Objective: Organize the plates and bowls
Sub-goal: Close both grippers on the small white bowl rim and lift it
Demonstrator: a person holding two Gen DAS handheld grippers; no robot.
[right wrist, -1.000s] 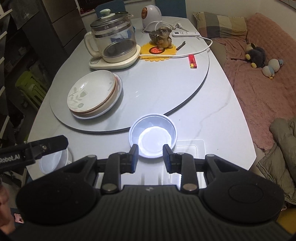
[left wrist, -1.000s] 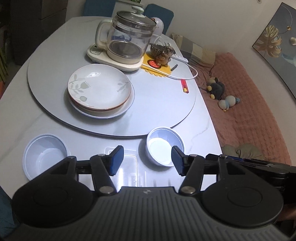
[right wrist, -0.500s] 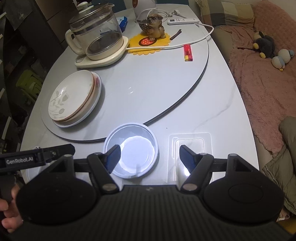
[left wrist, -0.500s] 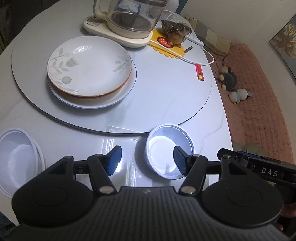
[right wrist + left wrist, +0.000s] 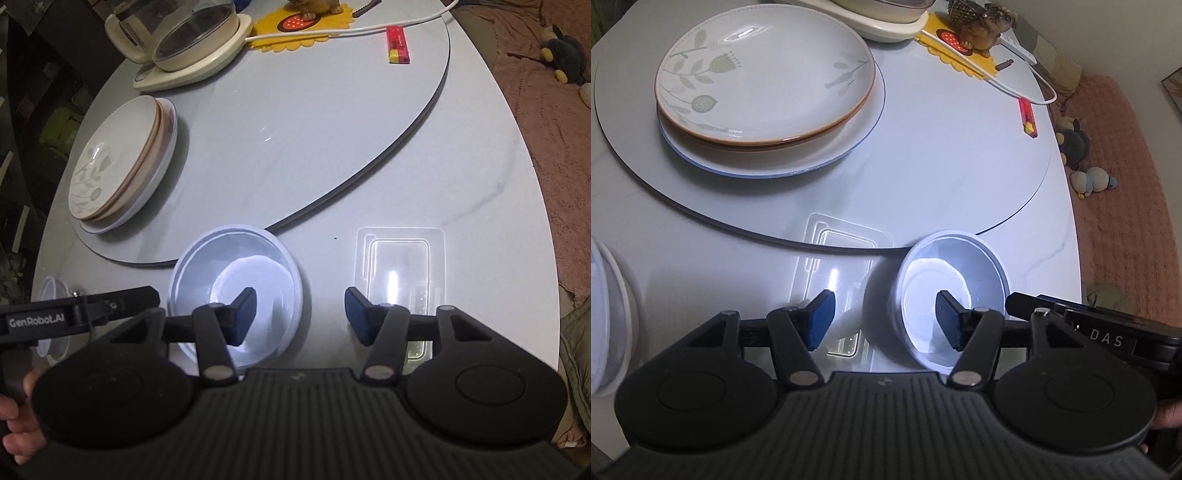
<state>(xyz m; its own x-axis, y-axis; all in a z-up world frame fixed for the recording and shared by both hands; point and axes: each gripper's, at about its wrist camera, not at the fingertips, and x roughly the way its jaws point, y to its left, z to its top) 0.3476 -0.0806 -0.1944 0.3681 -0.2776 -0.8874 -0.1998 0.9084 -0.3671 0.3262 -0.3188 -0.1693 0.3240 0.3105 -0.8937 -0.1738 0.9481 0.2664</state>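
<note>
A small white bowl [image 5: 951, 291] [image 5: 236, 295] stands near the table's front edge, just off the round turntable [image 5: 923, 166]. My left gripper [image 5: 886, 319] is open and straddles the bowl's left wall, with its right finger inside. My right gripper [image 5: 301, 315] straddles the bowl's right wall with its left finger inside. Its jaws are closing, and the pads are still clear of the rim. A stack of plates [image 5: 764, 77] [image 5: 122, 162] sits on the turntable, a leaf-patterned one on top. A second white bowl [image 5: 605, 321] [image 5: 51, 295] stands at the far left.
A glass kettle on its base [image 5: 184, 48], a yellow mat [image 5: 295, 26], a white cable and a red lighter [image 5: 398, 50] lie at the turntable's far side. A clear plastic tray [image 5: 400, 280] lies right of the bowl. A pink sofa with soft toys [image 5: 1089, 177] borders the table.
Both grippers have come down and closer to the near bowl, one on each side of it. The right jaws went from narrow to wide, then partly back in.
</note>
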